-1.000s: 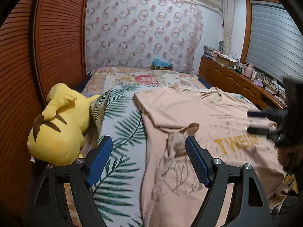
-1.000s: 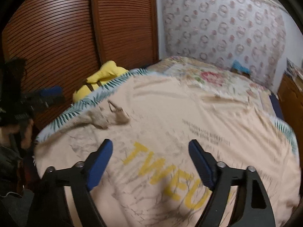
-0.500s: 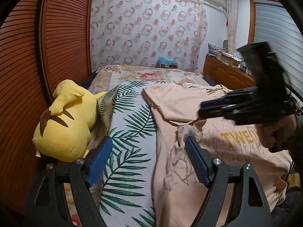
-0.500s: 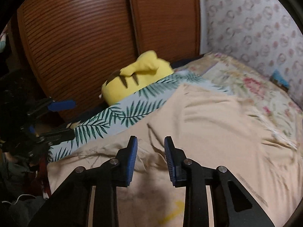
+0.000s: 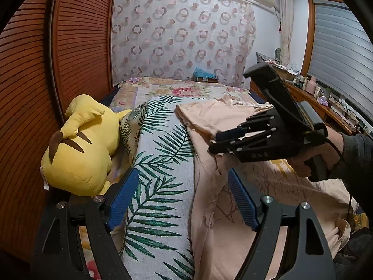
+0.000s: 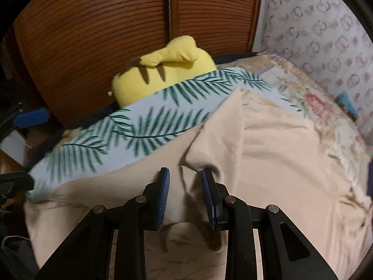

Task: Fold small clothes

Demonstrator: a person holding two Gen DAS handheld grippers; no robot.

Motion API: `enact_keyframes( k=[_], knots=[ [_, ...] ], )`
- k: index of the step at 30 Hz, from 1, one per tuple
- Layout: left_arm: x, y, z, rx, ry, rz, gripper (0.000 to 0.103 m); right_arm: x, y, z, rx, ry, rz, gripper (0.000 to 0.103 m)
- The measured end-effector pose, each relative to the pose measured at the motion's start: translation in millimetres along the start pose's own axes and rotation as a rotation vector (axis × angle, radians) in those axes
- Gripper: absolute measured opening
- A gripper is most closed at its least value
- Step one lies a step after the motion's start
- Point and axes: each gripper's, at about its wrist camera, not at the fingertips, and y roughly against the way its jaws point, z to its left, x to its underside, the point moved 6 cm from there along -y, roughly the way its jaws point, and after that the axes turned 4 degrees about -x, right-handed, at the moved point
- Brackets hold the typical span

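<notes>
From the left wrist, the left gripper [image 5: 184, 198] hovers with its blue pads spread wide and nothing between them, over the seam where a leaf-print blanket [image 5: 160, 186] meets the peach T-shirt [image 5: 223, 210]. Off to its left a yellow plush toy [image 5: 81, 144] lies against the slatted wooden doors [image 5: 46, 70], clear of the shirt. Ahead and to its right the right gripper [image 5: 215, 141], held in a hand [image 5: 326, 149] with a dark sleeve, reaches across above the shirt and blocks part of it from view. The shirt lies spread on the bed, wrinkled, with a fold running along its near left edge and faint brown line print on the fabric. Beyond it are a floral bedcover [image 5: 181, 91] and a circle-patterned curtain [image 5: 181, 39]; a wooden counter [image 5: 326, 107] crowded with small items runs along the far right. From the right wrist, the right gripper [image 6: 185, 197] has just been closing: its pads stand narrow with a raised ridge of the T-shirt [image 6: 268, 151] between them, but whether they press on the cloth cannot be told. The plush toy [image 6: 163, 70] and blanket [image 6: 139, 128] lie ahead and left of it, and a blue pad of the left gripper [image 6: 31, 117] shows at the far left.
</notes>
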Motion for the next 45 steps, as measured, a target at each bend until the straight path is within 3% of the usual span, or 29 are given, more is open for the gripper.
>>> enact_keyframes(
  k=[2, 4, 6, 14, 22, 27, 29, 31, 34, 45],
  knots=[
    [1, -1, -2, 0.006, -0.003, 0.003, 0.080, 0, -2, 3, -0.002, 0.014, 0.000, 0.029],
    [2, -2, -5, 0.009, -0.006, 0.007, 0.080, -1, -2, 5, 0.020, 0.032, 0.004, 0.012],
    [2, -3, -6, 0.011, -0.009, 0.009, 0.080, 1, 5, 2, 0.037, 0.030, 0.001, 0.004],
    [2, -2, -11, 0.015, -0.018, 0.013, 0.080, 5, 50, -32, 0.141, -0.094, -0.120, 0.003],
    [1, -3, -18, 0.023, -0.024, 0.015, 0.080, 28, 55, -71, 0.248, -0.215, -0.108, 0.003],
    [1, -3, -20, 0.029, -0.025, 0.021, 0.080, 31, 53, -68, 0.231, -0.260, -0.105, 0.003],
    [0, -5, -21, 0.035, -0.025, 0.023, 0.080, 34, 53, -64, 0.220, -0.263, -0.078, 0.009],
    [1, -7, -25, 0.042, -0.029, 0.029, 0.080, 37, 52, -65, 0.219, -0.253, -0.063, 0.025],
    [0, -10, -30, 0.048, -0.038, 0.038, 0.080, 43, 59, -72, 0.220, -0.255, -0.069, 0.040],
    [-3, -20, -51, 0.073, -0.053, 0.056, 0.080, 101, 124, -86, 0.265, -0.328, -0.104, 0.041]
  ],
)
